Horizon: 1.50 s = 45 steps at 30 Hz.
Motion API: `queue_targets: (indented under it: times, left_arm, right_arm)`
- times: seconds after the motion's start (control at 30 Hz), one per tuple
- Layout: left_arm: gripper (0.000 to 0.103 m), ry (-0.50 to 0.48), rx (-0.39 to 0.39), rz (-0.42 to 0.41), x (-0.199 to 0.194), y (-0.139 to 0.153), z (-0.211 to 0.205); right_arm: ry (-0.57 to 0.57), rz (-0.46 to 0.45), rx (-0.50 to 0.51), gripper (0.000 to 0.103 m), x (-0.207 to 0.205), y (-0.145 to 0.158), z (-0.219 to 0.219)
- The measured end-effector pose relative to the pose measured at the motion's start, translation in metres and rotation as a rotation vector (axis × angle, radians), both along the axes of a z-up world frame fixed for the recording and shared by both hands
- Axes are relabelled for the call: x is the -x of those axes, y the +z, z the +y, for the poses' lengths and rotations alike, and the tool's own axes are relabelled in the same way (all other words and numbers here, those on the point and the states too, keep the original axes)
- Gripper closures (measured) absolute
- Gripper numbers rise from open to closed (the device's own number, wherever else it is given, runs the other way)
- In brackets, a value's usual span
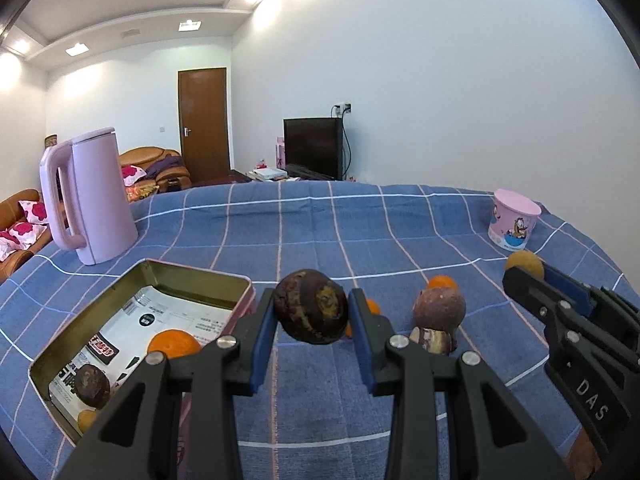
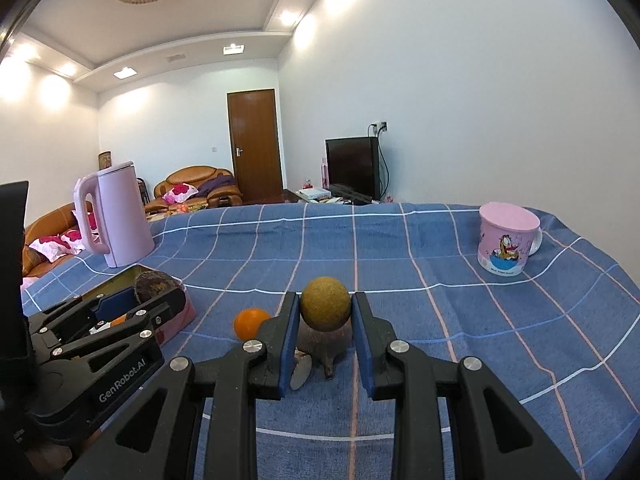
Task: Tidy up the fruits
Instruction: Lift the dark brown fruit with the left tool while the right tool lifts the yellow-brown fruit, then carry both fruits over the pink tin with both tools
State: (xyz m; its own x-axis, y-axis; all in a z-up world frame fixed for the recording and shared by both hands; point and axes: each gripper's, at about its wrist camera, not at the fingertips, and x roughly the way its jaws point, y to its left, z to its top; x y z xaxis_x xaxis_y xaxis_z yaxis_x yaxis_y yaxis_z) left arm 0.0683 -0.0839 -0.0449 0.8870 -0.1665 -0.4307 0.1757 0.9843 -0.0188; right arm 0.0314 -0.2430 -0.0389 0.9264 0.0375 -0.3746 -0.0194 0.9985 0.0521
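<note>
Brown fruit [image 1: 310, 306] in left hand-held gripper [image 1: 312, 312]

Left tool [image 1: 311, 312] clamped, tilted slightly down; right tool [image 2: 326, 312] likewise.

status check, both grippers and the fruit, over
Left gripper shut on dark fruit, lifted beside the tin. Right gripper shut on yellow-brown fruit. Loose fruit on the cloth below; nothing blocking.

A home living room: leather sofa [image 2: 196, 184] with floral cushions, television [image 2: 352, 168], wooden door [image 2: 254, 144], recessed ceiling lights.
</note>
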Motion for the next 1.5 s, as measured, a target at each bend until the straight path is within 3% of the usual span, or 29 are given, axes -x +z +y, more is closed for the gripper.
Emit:
queue_targets:
  times: [0.57, 0.87, 1.5]
  left_arm:
    - [0.066, 0.028, -0.029, -0.097, 0.016, 0.006, -0.003]
    - [0.066, 0.046, -0.037, -0.086, 0.014, 0.006, 0.006]
    - [0.066, 0.136, -0.035, -0.078, 0.010, 0.012, 0.059]
  right_arm:
    - [-0.004, -0.065, 0.020, 0.075, 0.011, 0.004, 0.004]
    - [0.003, -0.065, 0.042, 0.075, 0.011, 0.003, 0.008]
    - [0.118, -0.050, 0.070, 0.075, -0.003, 0.002, 0.061]
